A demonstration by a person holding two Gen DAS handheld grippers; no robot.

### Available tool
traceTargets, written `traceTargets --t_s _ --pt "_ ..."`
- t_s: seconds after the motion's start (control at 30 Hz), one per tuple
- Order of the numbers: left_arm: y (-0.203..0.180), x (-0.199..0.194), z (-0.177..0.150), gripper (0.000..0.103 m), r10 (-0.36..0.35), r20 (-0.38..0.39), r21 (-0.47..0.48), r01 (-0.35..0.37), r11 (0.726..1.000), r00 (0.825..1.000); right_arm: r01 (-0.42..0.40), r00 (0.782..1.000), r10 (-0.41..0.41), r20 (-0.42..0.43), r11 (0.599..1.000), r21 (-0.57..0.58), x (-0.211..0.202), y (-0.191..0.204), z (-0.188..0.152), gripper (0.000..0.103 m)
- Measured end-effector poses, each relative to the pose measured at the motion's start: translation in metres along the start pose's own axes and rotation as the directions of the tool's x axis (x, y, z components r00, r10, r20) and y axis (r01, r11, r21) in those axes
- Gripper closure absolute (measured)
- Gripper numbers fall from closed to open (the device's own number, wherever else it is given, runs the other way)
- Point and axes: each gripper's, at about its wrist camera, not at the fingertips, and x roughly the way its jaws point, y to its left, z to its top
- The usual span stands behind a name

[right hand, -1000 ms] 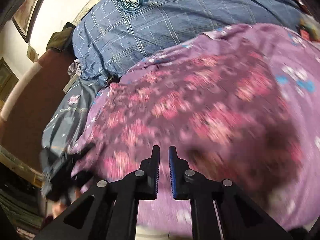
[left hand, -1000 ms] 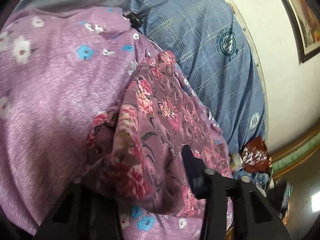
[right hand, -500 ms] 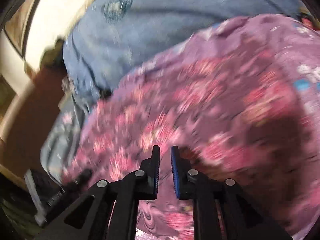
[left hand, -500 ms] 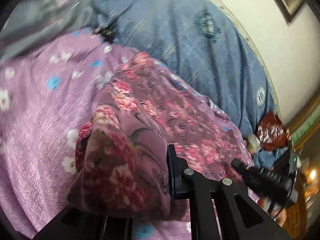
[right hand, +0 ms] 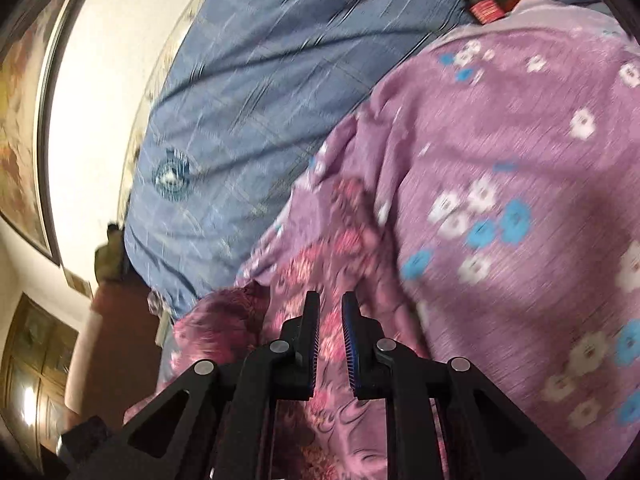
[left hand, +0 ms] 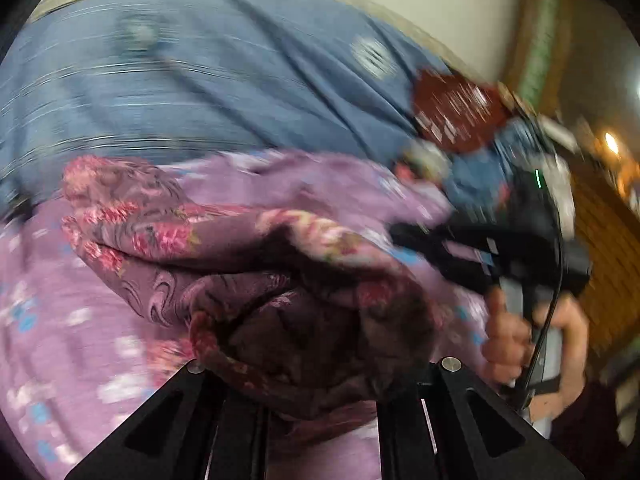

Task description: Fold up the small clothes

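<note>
- Since the earlier frames, both views have swung: the left claw [left hand: 320,364] has carried its bunch of floral cloth [left hand: 224,248] rightward, and the right claw [right hand: 330,344] has drawn back toward the cloth's near edge.
- Left view: cloth drapes over and between the fingers, its long axis running left to right; fingertips are buried, so the claw's opening cannot be told, though it seems to grip the bunch.
- Right of it, the right claw [left hand: 440,240] and its hand [left hand: 508,336] sit just beside the cloth's end.
- Right view: jaws nearly closed, a narrow gap, nothing visibly pinched; cloth [right hand: 320,280] lies directly beneath and ahead, on the purple sheet [right hand: 520,160] over the blue bedspread [right hand: 240,100].
</note>
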Motion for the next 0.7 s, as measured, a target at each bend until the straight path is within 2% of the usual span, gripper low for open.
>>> traceTargets --t_s 0.03,0.07,0.1,0.13,0.17,0.2,0.23,0.27,0.3,0.33,0.4,0.47,0.53,0.57,0.6,0.63,0.67,0.7 --pt "-0.017 0.020 -0.001 0.093 -0.011 -0.046 0.047 0.014 0.999 0.999 -0.001 1.000 0.000 0.005 1.000 0.011 -0.004 -0.003 0.003 0.088" --pt "-0.030 0.039 -0.005 0.087 -0.011 -0.103 0.092 0.021 0.996 0.995 0.000 1.000 -0.001 0.009 1.000 0.022 -0.005 -0.006 0.007 0.087" --pt "-0.037 0.054 -0.007 0.078 0.005 -0.156 0.115 0.014 0.993 0.988 0.002 1.000 -0.003 0.013 0.999 0.036 -0.007 -0.010 0.011 0.084" --pt "-0.039 0.064 -0.009 0.075 0.018 -0.202 0.119 0.006 0.993 0.979 0.003 1.000 -0.004 0.018 0.999 0.054 -0.008 -0.013 0.015 0.080" --pt "-0.040 0.067 -0.010 0.074 0.019 -0.225 0.111 0.006 0.994 0.974 -0.001 1.000 -0.001 0.021 0.998 0.068 -0.010 -0.016 0.017 0.069" --pt "-0.039 0.064 -0.010 0.067 -0.002 -0.226 0.106 0.027 0.994 0.974 -0.009 1.000 0.008 0.022 0.997 0.080 -0.011 -0.019 0.019 0.059" --pt "-0.038 0.058 -0.009 0.060 -0.041 -0.223 0.105 0.066 0.992 0.974 -0.020 1.000 0.019 0.015 0.997 0.080 -0.011 -0.021 0.021 0.057" --pt "-0.037 0.050 -0.007 0.048 -0.078 -0.220 0.107 0.104 0.989 0.972 -0.020 1.000 0.020 0.006 0.998 0.067 -0.009 -0.018 0.021 0.056" --pt "-0.035 0.042 -0.006 0.044 -0.104 -0.212 0.113 0.130 0.985 0.972 -0.013 1.000 0.013 -0.005 0.999 0.047 -0.007 -0.013 0.021 0.056" --pt "-0.031 0.030 -0.007 0.044 -0.130 -0.191 0.125 0.155 0.980 0.973 -0.008 1.000 0.008 -0.016 1.000 0.025 -0.004 -0.008 0.020 0.056" --pt "-0.020 0.012 -0.009 0.040 -0.140 -0.164 0.132 0.162 0.978 0.977 -0.009 1.000 0.009 -0.027 1.000 -0.016 -0.003 0.000 0.018 0.056" --pt "0.001 -0.001 -0.013 0.040 -0.138 -0.151 0.088 0.152 0.984 0.979 -0.024 1.000 0.025 0.013 0.997 -0.076 -0.009 0.013 0.014 0.056" --pt "0.025 -0.008 -0.015 0.040 -0.088 -0.138 0.024 0.092 0.995 0.987 -0.119 0.989 0.134 0.065 0.973 -0.198 -0.022 0.038 0.005 0.057" --pt "0.039 -0.010 -0.015 0.040 -0.051 -0.129 -0.016 0.050 0.999 0.990 -0.164 0.981 0.185 0.060 0.952 -0.260 -0.025 0.050 0.000 0.057" --pt "0.051 -0.012 -0.017 0.040 -0.025 -0.123 -0.052 0.018 0.998 0.992 -0.205 0.974 0.225 0.027 0.926 -0.317 -0.023 0.063 -0.008 0.058" --pt "0.064 -0.011 -0.018 0.040 0.022 -0.132 -0.094 -0.035 0.995 0.991 -0.253 0.966 0.252 -0.049 0.902 -0.349 -0.012 0.076 -0.019 0.060" --pt "0.074 -0.010 -0.021 0.040 0.073 -0.159 -0.123 -0.093 0.988 0.985 -0.280 0.960 0.252 -0.123 0.889 -0.362 0.001 0.085 -0.028 0.060" --pt "0.082 -0.001 -0.021 0.042 0.119 -0.205 -0.157 -0.152 0.976 0.972 -0.282 0.954 0.214 -0.208 0.877 -0.388 0.021 0.097 -0.042 0.061"
